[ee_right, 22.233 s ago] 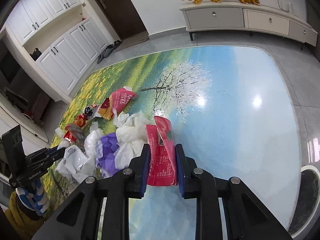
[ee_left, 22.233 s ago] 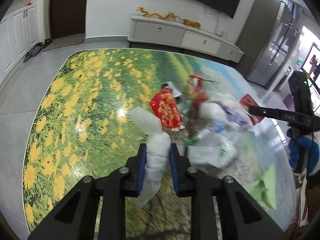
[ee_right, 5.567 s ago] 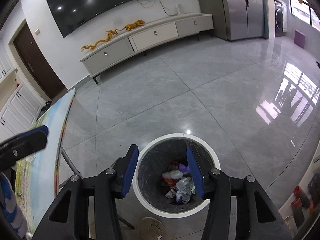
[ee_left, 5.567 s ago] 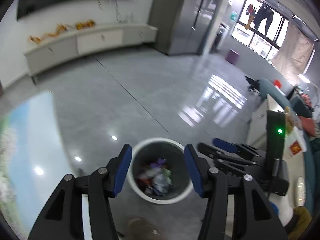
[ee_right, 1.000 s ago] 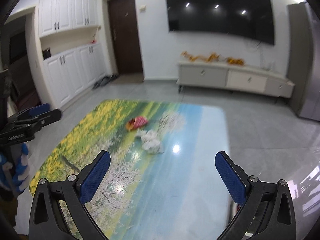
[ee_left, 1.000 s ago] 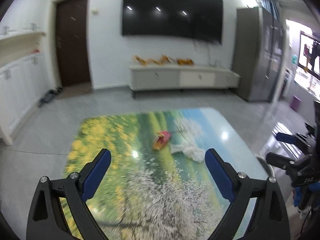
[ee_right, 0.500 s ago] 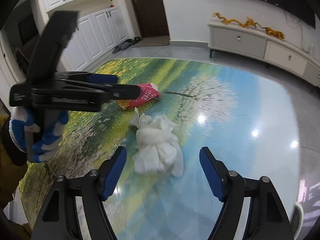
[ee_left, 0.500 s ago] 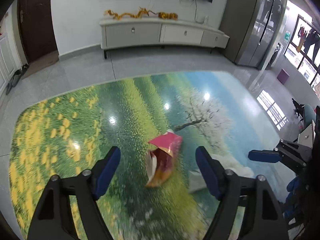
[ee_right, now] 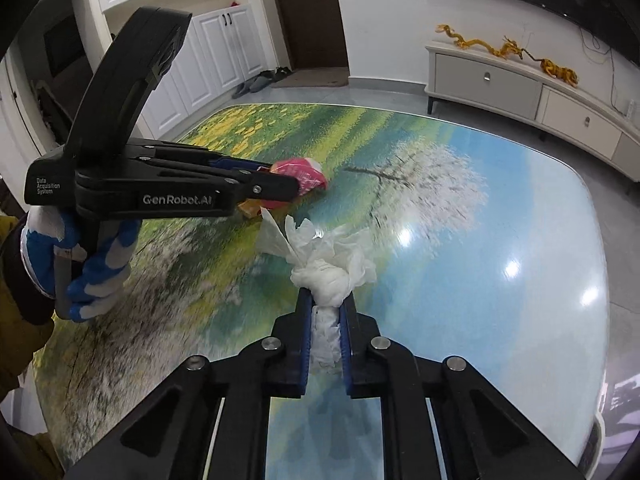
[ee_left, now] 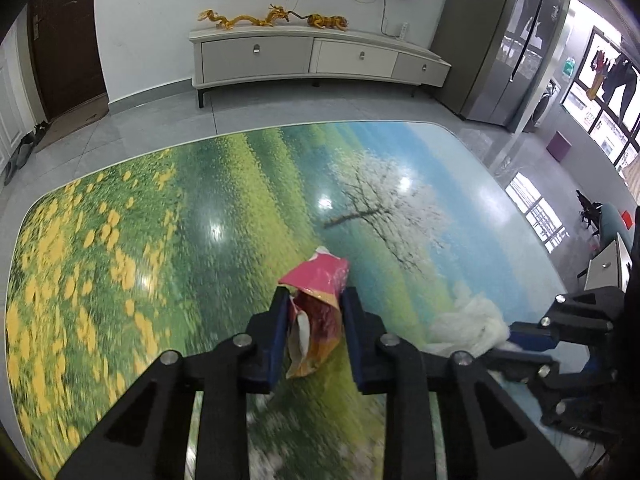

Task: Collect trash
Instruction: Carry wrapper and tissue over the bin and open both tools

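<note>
My left gripper [ee_left: 314,320] is shut on a crumpled red and orange snack wrapper [ee_left: 316,300] at the middle of the landscape-printed table [ee_left: 160,240]. My right gripper [ee_right: 326,312] is shut on a wad of white tissue paper [ee_right: 324,264] just right of the wrapper. In the right wrist view the left gripper [ee_right: 288,184] reaches in from the left with the wrapper [ee_right: 298,174] in its jaws. In the left wrist view the tissue [ee_left: 468,328] and the right gripper's fingers [ee_left: 532,338] show at the right.
A white TV cabinet [ee_left: 320,60] stands against the far wall under a dark TV. A grey fridge [ee_left: 504,52] is at the right, a brown door [ee_left: 64,40] and white cupboards [ee_right: 208,48] at the left. Grey tiled floor surrounds the table.
Both grippers were wide open above the table half a second ago. Both have since closed: the left on the snack wrapper, the right on the white tissue wad.
</note>
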{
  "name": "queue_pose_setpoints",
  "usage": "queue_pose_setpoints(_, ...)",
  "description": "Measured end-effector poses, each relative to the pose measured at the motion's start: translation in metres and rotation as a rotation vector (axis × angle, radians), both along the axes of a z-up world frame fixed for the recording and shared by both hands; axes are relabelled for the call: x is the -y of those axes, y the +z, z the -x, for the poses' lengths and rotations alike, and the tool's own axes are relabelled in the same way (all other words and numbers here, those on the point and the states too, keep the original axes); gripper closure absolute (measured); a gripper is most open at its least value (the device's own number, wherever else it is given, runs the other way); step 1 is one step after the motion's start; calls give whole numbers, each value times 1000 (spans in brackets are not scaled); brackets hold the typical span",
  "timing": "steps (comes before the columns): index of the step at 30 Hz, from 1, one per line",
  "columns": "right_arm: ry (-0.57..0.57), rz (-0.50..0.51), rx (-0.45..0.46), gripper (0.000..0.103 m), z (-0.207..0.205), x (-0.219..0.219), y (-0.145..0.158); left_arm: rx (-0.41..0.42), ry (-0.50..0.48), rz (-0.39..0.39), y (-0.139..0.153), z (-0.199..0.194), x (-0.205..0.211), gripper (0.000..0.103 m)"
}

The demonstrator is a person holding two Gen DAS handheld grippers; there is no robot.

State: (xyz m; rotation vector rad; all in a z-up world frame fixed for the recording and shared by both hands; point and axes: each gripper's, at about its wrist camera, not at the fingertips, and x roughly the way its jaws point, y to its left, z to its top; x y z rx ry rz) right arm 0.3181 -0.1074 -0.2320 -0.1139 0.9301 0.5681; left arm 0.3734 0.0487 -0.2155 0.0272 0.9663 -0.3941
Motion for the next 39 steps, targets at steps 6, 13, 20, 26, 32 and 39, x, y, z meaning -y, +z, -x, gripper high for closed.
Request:
queue_pose_setpoints(6, -107, -10, 7, 92, 34, 55, 17, 3, -7, -15, 15, 32, 18, 80)
queue_pose_setpoints(13, -348, 13, -21, 92, 72, 169, 17, 13, -121, 0, 44, 54, 99, 80)
queue_pose_setpoints(20, -595, 46, -67, 92, 100, 287, 2, -18, -304, 37, 55, 69, 228, 80)
queue_pose_setpoints(26, -705, 24, -114, 88, 99, 350, -14, -95, -414, 37, 36, 64, 344, 77)
queue_pose_setpoints(32, -754, 4, -157, 87, 86, 384, -39, -173, -410, 31, -1, 54, 408, 72)
queue_pose_setpoints(39, -801, 26, -180, 53, 78, 398, -64, -249, -372, 73, -37, 39, 440, 40)
